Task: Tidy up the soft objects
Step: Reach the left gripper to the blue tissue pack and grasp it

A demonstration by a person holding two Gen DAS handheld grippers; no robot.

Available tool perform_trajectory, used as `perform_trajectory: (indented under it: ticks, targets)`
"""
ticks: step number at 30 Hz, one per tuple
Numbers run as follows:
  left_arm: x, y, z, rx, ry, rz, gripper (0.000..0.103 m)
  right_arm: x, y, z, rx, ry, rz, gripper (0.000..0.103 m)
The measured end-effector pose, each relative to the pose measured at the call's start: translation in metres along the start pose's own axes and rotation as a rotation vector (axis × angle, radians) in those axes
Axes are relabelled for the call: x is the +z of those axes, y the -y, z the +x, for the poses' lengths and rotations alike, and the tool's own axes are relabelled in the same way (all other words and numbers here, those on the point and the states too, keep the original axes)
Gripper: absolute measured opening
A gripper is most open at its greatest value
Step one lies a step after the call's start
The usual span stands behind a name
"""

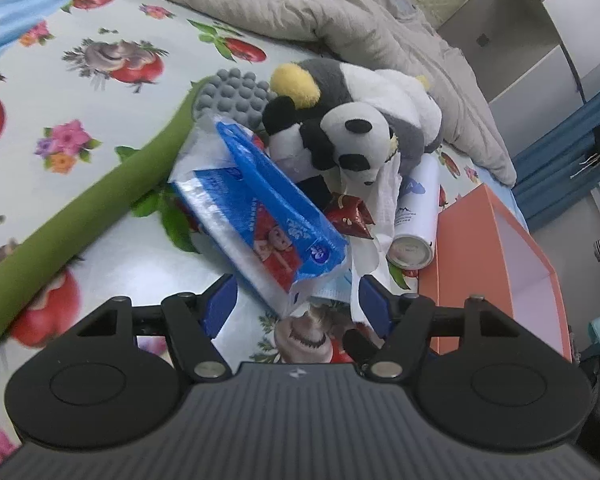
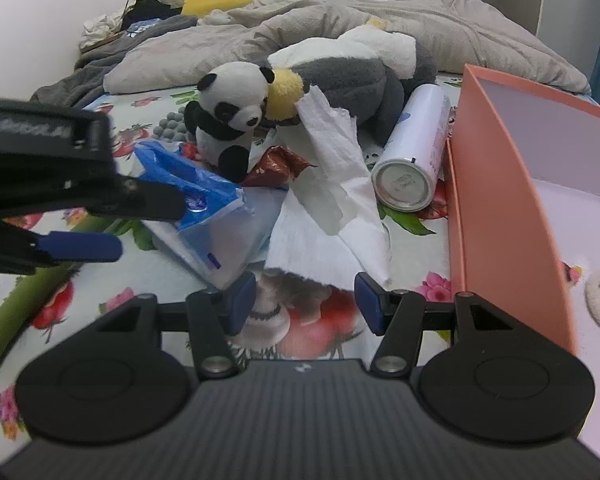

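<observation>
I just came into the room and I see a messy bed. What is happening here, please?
A person holds two claws over a pile on the flowered bed sheet. The left claw is open, next to a blue tissue pack. The right claw is open at the edge of a loose white tissue. Neither holds anything. A small panda toy, a bigger grey plush and a white spray can lie beside an orange box.

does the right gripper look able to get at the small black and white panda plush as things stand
Probably not directly: the right gripper is open, but crumpled white tissue paper and the blue tissue pack lie before the panda plush.
</observation>
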State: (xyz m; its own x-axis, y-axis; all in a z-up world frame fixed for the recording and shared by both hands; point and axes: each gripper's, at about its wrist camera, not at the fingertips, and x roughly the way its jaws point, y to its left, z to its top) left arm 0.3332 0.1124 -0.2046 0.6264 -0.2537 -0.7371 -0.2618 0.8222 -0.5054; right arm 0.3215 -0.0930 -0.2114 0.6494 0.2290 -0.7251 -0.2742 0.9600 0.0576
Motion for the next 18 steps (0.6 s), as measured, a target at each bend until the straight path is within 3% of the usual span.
perform_trajectory:
  ticks: [9, 11, 13, 15, 18]
  targets:
    - [0.01, -0.003, 0.027, -0.061, -0.027, -0.056, 0.071, -0.002, 0.003, 0.022, -0.008, 0.02, 0.006, 0.054]
    - [0.01, -0.002, 0.032, -0.065, -0.024, -0.059, 0.071, -0.001, 0.006, 0.026, -0.011, 0.023, 0.016, 0.05]
    - [0.01, 0.0, 0.036, -0.067, -0.023, -0.053, 0.069, -0.001, 0.009, 0.03, -0.015, 0.019, 0.028, 0.032]
    - [0.008, 0.004, 0.041, -0.056, -0.025, -0.032, 0.062, -0.002, 0.011, 0.033, -0.003, 0.008, 0.037, 0.021]
    - [0.008, 0.008, 0.045, -0.028, -0.036, -0.007, 0.041, -0.002, 0.01, 0.029, 0.006, 0.019, 0.032, 0.012]
